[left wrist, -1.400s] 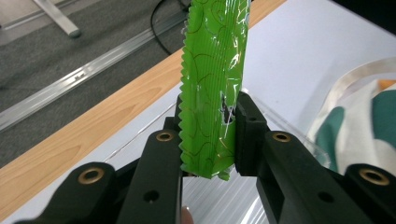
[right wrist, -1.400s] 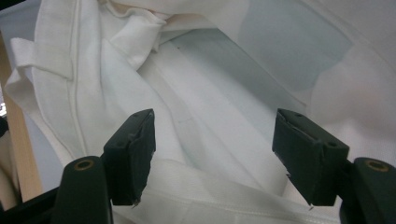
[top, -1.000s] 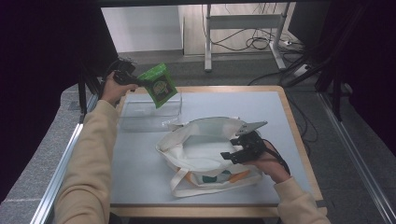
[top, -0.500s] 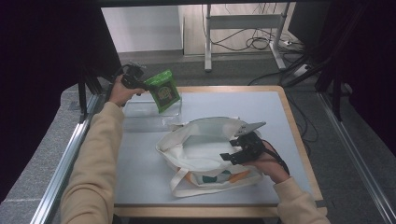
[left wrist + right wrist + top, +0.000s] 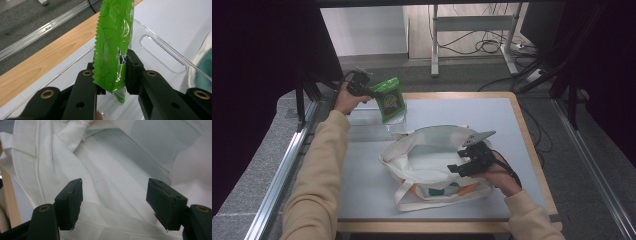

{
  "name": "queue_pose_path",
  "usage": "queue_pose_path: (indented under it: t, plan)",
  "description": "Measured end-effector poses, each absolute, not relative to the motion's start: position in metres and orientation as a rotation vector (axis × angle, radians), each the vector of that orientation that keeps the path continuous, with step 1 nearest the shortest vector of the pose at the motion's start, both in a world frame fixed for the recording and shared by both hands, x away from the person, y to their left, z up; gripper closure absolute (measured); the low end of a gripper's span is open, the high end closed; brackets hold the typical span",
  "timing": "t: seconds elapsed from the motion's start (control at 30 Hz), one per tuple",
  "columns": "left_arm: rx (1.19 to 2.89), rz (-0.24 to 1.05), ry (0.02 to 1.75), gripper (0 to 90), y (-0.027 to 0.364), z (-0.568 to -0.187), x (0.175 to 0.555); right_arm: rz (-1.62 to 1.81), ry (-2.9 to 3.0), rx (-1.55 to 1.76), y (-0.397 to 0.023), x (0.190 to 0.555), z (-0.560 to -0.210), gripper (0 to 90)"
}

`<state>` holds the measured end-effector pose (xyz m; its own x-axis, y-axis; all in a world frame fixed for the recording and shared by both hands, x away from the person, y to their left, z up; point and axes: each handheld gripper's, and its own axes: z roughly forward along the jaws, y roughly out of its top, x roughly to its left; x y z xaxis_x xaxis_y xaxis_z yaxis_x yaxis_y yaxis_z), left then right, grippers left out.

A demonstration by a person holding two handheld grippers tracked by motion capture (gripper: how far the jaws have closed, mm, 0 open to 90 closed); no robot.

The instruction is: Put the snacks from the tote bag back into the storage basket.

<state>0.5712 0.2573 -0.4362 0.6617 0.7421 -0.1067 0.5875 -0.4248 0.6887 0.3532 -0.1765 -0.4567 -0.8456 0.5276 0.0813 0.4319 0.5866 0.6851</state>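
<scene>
Pads of left gripper (image 5: pixel 112 75) clamped on green snack packet (image 5: pixel 113 47), packet upright between them, crimped edge toward wood table edge (image 5: pixel 37 67). In high view left gripper (image 5: pixel 362 89) holds packet (image 5: pixel 389 99) above clear plastic tray (image 5: pixel 367 125) at table's far left. Right gripper (image 5: pixel 113 202) spread wide, nothing pinched, rim fabric of white tote bag (image 5: pixel 100 182) across the gap. High view: right gripper (image 5: pixel 464 162) at bag (image 5: pixel 422 160) mouth, mid-table.
</scene>
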Motion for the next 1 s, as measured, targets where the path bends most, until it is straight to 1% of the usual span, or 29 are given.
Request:
queue_pose_path:
  t: [0.07, 0.27, 0.33, 0.43, 0.6, 0.67, 0.73, 0.87, 1.0]
  plan:
    - [2.151, 0.285, 1.021, 73.3, 0.257, -0.437, 0.573, 1.102, 2.682, 0.815, -0.177, 0.354, -0.457, 29.1]
    - [2.121, 0.327, 1.037, 65.7, 0.257, -0.442, 0.577, 1.096, 2.687, 0.821, -0.176, 0.354, -0.458, 29.0]
    - [2.109, 0.339, 1.038, 61.9, 0.255, -0.443, 0.577, 1.093, 2.687, 0.822, -0.177, 0.354, -0.458, 28.9]
    - [2.089, 0.36, 1.038, 51.3, 0.253, -0.442, 0.578, 1.094, 2.686, 0.823, -0.177, 0.354, -0.458, 29.0]
    - [2.028, 0.429, 1.044, 41.7, 0.254, -0.433, 0.577, 1.094, 2.684, 0.824, -0.178, 0.354, -0.458, 29.0]
    - [1.984, 0.457, 1.05, 40.4, 0.258, -0.427, 0.574, 1.095, 2.686, 0.823, -0.178, 0.354, -0.458, 29.0]
    - [1.947, 0.45, 1.045, 40.2, 0.262, -0.421, 0.572, 1.094, 2.691, 0.819, -0.178, 0.354, -0.458, 29.0]
    - [1.953, 0.465, 1.049, 39.1, 0.267, -0.414, 0.568, 1.088, 2.695, 0.816, -0.177, 0.353, -0.458, 29.0]
    - [1.956, 0.451, 1.057, 39.6, 0.272, -0.411, 0.564, 1.087, 2.696, 0.811, -0.176, 0.353, -0.458, 29.0]
